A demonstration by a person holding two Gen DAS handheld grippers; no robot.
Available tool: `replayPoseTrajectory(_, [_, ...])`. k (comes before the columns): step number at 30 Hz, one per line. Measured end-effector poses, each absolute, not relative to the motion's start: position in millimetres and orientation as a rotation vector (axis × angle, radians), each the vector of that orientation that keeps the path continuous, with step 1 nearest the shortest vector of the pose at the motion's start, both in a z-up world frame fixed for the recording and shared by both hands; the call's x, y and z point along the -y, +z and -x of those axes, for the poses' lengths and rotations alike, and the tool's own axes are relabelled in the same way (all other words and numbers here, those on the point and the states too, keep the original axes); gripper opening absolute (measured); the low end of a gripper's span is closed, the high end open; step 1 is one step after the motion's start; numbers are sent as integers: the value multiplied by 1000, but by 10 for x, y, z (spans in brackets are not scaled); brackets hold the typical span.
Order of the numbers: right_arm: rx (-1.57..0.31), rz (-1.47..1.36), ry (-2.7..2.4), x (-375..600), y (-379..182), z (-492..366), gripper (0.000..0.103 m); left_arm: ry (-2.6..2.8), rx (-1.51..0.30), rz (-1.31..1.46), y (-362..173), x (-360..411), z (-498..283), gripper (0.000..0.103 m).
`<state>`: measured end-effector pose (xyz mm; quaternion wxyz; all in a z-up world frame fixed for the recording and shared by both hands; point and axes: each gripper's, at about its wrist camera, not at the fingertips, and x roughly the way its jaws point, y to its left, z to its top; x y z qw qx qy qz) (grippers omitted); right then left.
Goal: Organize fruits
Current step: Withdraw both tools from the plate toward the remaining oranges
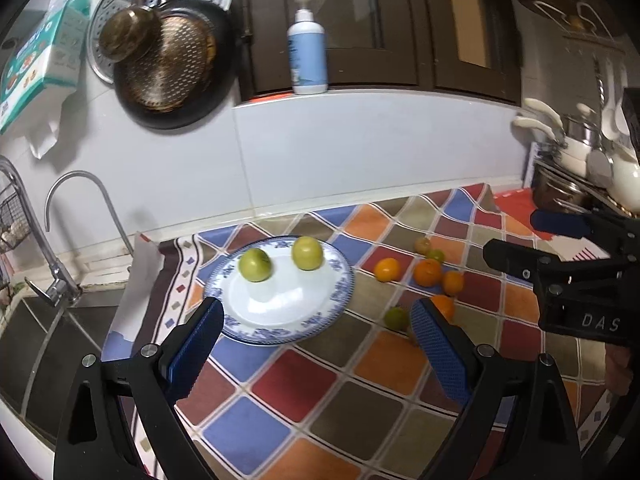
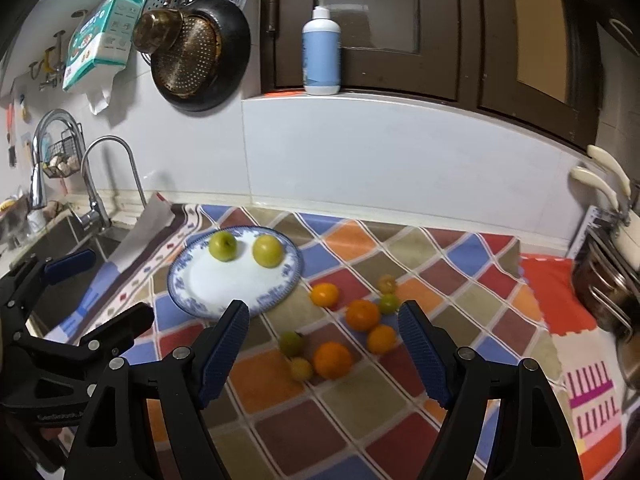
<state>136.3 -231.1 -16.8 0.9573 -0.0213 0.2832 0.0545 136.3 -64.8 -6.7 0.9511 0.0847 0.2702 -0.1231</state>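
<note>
A white plate with a blue rim [image 1: 340,292] [image 2: 276,292] lies on the checked cloth and holds two green apples [image 1: 255,265] [image 1: 307,253] [image 2: 223,245] [image 2: 268,251]. Several oranges [image 1: 387,269] [image 2: 362,314] and small green and yellowish fruits [image 1: 396,318] [image 2: 291,343] lie loose on the cloth to the plate's right. My left gripper [image 1: 316,320] is open and empty, above the plate's near edge. My right gripper [image 2: 322,322] is open and empty, above the loose fruit; it also shows in the left wrist view [image 1: 512,236].
A sink [image 1: 44,344] with a tap [image 1: 76,216] lies left of the cloth. A pump bottle [image 1: 307,48] stands on the ledge behind. Pans [image 1: 172,68] hang on the wall. Pots and utensils [image 1: 580,160] crowd the right end of the counter.
</note>
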Motion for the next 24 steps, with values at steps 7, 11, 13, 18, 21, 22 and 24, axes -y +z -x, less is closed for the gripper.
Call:
replayPoseTrajectory(7, [-591, 87, 128, 2545, -265, -1257, 77, -289, -545, -198, -182, 908, -1252, 96])
replayPoseTrajectory(11, [-603, 132, 154, 2610, -346, -1266, 77, -281, -533, -225, -246, 1034, -1235, 96])
replayPoseTrajectory(13, [-613, 136, 161, 2656, -384, -1298, 77, -277, -536, -222, -289, 1079, -1240, 96])
replayPoseTrajectory(18, [-629, 138, 192, 2751, -497, -1398, 77, -313, -559, -249, -440, 1205, -1298, 93])
replayPoseTrajectory(21, [-638, 159, 237, 2748, -580, -1462, 77, -346, -579, -286, -553, 1293, -1354, 84])
replayPoseTrajectory(22, [-644, 170, 252, 2740, -613, -1482, 77, -358, -592, -297, -593, 1316, -1382, 83])
replayPoseTrajectory(24, [-665, 190, 287, 2723, -701, -1542, 73, -379, -610, -311, -657, 1348, -1428, 78])
